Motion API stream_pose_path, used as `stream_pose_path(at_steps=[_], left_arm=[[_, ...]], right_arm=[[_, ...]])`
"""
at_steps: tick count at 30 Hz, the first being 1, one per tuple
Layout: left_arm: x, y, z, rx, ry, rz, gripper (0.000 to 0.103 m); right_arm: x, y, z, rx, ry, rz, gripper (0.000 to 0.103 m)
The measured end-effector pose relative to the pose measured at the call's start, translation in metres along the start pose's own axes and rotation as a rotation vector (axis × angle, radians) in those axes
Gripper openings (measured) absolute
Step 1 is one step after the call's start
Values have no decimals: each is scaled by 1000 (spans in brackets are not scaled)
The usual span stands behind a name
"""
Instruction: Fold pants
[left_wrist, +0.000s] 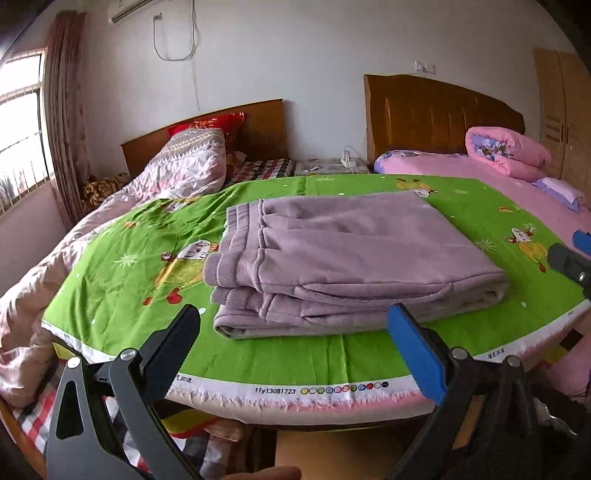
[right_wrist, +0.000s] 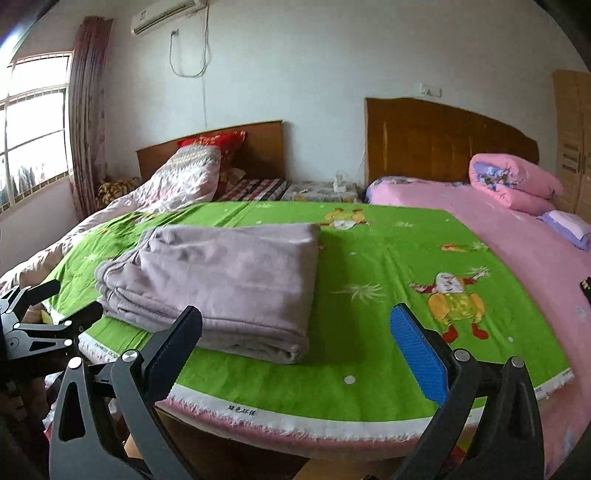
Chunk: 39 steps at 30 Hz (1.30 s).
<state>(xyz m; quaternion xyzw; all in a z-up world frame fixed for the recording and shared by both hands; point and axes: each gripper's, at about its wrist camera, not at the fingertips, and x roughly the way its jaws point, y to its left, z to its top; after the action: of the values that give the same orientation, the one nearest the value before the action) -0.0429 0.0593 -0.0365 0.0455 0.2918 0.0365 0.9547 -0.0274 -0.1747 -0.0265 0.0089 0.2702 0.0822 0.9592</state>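
Both hand-held grippers, left (left_wrist: 293, 341) and right (right_wrist: 295, 341), gape empty at lower frame before folded mauve pants (left_wrist: 340, 258); the green sheet's (left_wrist: 295, 354) hem reads "11y13081723".

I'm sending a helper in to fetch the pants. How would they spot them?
Find the green cartoon sheet spread across the two beds. The pants lie on it near its front edge, folded into a thick stack. They are plain mauve, the only unpatterned cloth there.
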Motion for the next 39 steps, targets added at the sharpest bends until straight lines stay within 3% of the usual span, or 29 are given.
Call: stream_pose_path(at_steps=[11, 39], left_arm=[[2, 1, -1, 0, 5, -15, 101], [6, 0, -3, 0, 12, -24, 101]], right_arm=[[4, 13, -1, -55, 22, 25, 98], [5, 16, -1, -56, 26, 23, 98]])
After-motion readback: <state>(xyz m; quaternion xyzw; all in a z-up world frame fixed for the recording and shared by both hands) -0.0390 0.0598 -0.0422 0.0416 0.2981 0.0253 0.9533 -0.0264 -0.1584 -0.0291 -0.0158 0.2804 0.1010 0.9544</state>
